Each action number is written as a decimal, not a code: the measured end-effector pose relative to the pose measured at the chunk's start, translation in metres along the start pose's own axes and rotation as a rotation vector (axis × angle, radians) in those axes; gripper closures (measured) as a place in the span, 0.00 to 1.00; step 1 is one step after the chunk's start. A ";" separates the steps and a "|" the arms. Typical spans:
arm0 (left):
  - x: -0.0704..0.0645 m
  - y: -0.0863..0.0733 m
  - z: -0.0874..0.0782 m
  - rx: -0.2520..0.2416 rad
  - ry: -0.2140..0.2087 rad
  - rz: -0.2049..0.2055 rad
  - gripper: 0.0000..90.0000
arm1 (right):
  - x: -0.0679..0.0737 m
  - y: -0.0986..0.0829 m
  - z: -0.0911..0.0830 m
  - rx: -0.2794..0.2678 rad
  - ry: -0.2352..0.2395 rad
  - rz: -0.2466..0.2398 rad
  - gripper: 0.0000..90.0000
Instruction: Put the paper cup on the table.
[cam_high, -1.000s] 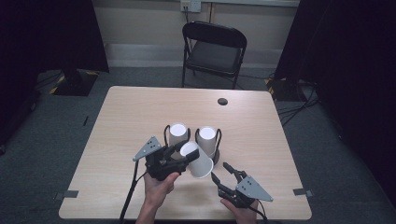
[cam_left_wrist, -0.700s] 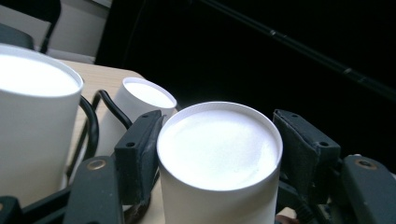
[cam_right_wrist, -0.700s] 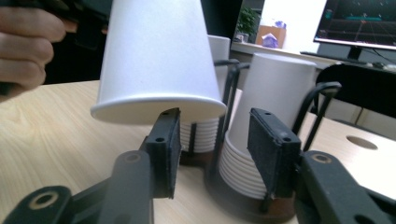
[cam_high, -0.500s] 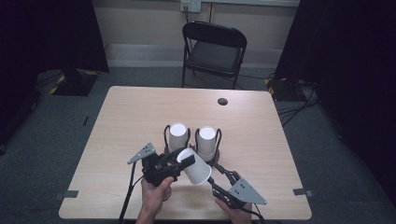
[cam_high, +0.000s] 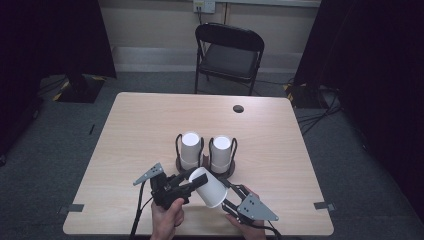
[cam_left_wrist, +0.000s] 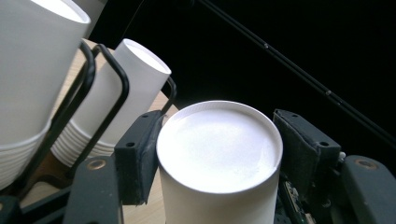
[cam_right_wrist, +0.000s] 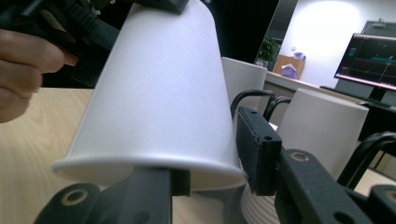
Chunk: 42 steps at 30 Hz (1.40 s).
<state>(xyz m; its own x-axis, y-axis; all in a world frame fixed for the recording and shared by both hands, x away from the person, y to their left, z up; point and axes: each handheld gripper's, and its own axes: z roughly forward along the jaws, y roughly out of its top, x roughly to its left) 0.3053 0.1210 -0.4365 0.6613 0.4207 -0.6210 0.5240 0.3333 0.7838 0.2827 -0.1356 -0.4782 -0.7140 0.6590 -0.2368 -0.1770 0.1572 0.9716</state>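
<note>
A single white paper cup (cam_high: 207, 186) hangs tilted over the table's near edge, base toward my left gripper (cam_high: 192, 181), which is shut on it near the base. In the left gripper view the cup's round base (cam_left_wrist: 219, 149) sits squeezed between both black pads (cam_left_wrist: 140, 154). My right gripper (cam_high: 229, 195) is at the cup's wide rim (cam_right_wrist: 154, 168) with its jaws spread: one pad (cam_right_wrist: 257, 154) stands just outside the rim, while the other jaw is partly hidden under it. Two stacks of upside-down white cups (cam_high: 190, 150) (cam_high: 221, 152) stand in black wire holders just behind.
The wooden table (cam_high: 150, 125) has a small dark cable hole (cam_high: 238, 108) at the back right. A black folding chair (cam_high: 227, 50) stands beyond the far edge. Taped marks sit on the grey carpet at both sides.
My left gripper has carried the cup a little nearer and to the right. The right gripper has moved left, from apart to up against the cup's rim.
</note>
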 end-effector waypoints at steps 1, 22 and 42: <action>-0.001 0.000 0.000 0.003 0.000 0.009 0.39 | 0.000 0.000 0.000 0.000 0.000 0.000 0.74; -0.004 0.000 0.011 0.034 -0.008 0.029 0.36 | -0.004 0.000 0.004 -0.029 -0.001 -0.005 0.87; -0.013 0.008 0.015 0.013 0.096 0.168 0.37 | -0.011 0.001 0.000 0.011 -0.014 0.042 0.97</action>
<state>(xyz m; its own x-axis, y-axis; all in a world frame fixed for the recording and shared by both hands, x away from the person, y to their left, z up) 0.3089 0.1059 -0.4223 0.6866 0.5480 -0.4778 0.4177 0.2406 0.8761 0.2905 -0.1423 -0.4743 -0.7111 0.6754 -0.1954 -0.1396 0.1367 0.9807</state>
